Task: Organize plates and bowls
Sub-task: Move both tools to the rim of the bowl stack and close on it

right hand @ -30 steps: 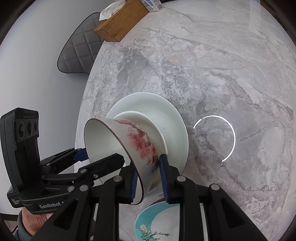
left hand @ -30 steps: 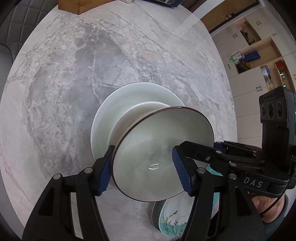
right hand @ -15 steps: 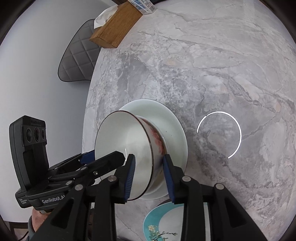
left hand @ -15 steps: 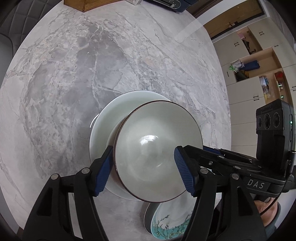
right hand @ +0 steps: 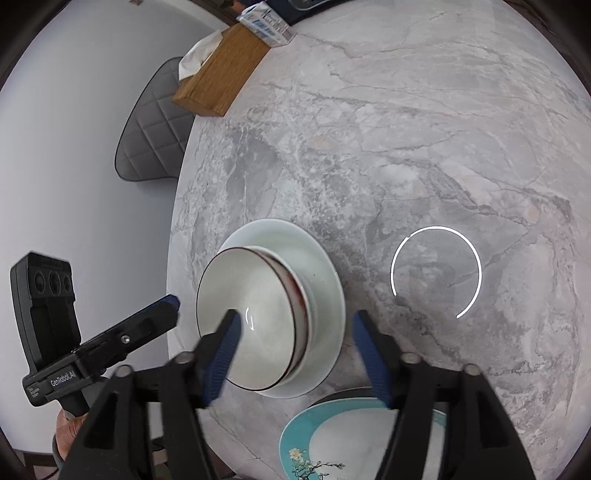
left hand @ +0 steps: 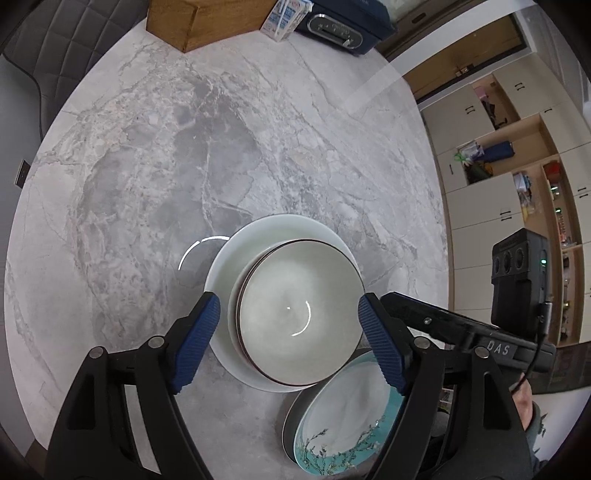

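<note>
A brown-rimmed bowl with a red-splashed outside sits nested in a white bowl on a white plate, which also shows in the right wrist view. A teal floral plate lies just in front of the stack, at the table's near edge. My left gripper is open, its blue pads either side of the bowl without touching. My right gripper is open, its jaws spread wide above the stack, holding nothing.
The stack stands on a round grey marble table. At the far edge are a wooden tissue box, a small carton and a dark blue case. A grey quilted chair stands behind the table. Shelving lines the right wall.
My right gripper has set the tilted bowl down into the white bowl, opened and let it go. Both grippers have pulled back from the stack.
</note>
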### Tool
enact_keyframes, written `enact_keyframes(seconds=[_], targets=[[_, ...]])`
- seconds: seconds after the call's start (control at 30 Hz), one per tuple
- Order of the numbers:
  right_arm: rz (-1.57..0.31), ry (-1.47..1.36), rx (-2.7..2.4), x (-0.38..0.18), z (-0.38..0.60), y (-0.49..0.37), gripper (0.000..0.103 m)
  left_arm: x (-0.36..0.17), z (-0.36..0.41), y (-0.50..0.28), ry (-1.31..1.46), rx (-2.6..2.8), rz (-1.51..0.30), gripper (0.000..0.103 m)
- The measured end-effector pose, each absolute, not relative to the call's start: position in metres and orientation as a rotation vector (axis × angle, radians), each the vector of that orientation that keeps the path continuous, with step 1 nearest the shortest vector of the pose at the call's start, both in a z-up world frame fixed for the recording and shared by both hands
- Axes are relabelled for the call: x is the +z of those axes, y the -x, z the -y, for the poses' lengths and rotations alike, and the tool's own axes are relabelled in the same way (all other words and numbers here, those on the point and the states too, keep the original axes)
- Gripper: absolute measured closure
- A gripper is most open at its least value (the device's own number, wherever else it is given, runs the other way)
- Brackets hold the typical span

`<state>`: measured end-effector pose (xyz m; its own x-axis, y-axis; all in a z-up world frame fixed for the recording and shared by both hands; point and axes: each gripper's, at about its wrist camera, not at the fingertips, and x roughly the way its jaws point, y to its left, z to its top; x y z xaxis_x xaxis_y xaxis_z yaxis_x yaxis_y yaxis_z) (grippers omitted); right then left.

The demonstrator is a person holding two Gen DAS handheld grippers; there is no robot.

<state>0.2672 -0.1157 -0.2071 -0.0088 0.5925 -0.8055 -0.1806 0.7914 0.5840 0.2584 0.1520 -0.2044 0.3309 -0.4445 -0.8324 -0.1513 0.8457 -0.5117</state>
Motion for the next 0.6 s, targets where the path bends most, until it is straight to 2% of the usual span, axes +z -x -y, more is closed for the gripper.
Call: enact_keyframes(seconds=[0.03, 0.07, 0.13, 0.17, 0.5, 0.57, 0.6], targets=[[-1.455, -0.372, 0.626, -0.206, 0.12, -0.268, 0.015, -0.201, -0.156, -0.255, 0.569, -0.196, -1.219, 0.013], [-1.438, -0.388, 0.629, -0.203, 0.126, -0.268, 0.013, -0.198, -0.163, -0.25, 0.586, -0.188, -1.196, 0.006], [-1.396, -0.389, 0.635, -0.196, 0.134, -0.268, 0.001, -0.196, -0.176, -0.243, 0.619, -0.193, -1.175, 0.0], [-1.373, -0.377, 0.634, -0.193, 0.138, -0.268, 0.0, -0.196, -0.182, -0.239, 0.621, -0.186, -1.168, 0.0], [-1.378, -0.28, 0.608, -0.205, 0.153, -0.276, 0.0, -0.226, -0.206, -0.213, 0.518, -0.124, -1.167, 0.0], [-1.392, -0.303, 0.608, -0.214, 0.155, -0.277, 0.002, -0.237, -0.209, -0.211, 0.545, -0.128, -1.187, 0.0], [-1.398, -0.31, 0.61, -0.218, 0.156, -0.277, 0.007, -0.241, -0.21, -0.21, 0.551, -0.129, -1.195, 0.0]])
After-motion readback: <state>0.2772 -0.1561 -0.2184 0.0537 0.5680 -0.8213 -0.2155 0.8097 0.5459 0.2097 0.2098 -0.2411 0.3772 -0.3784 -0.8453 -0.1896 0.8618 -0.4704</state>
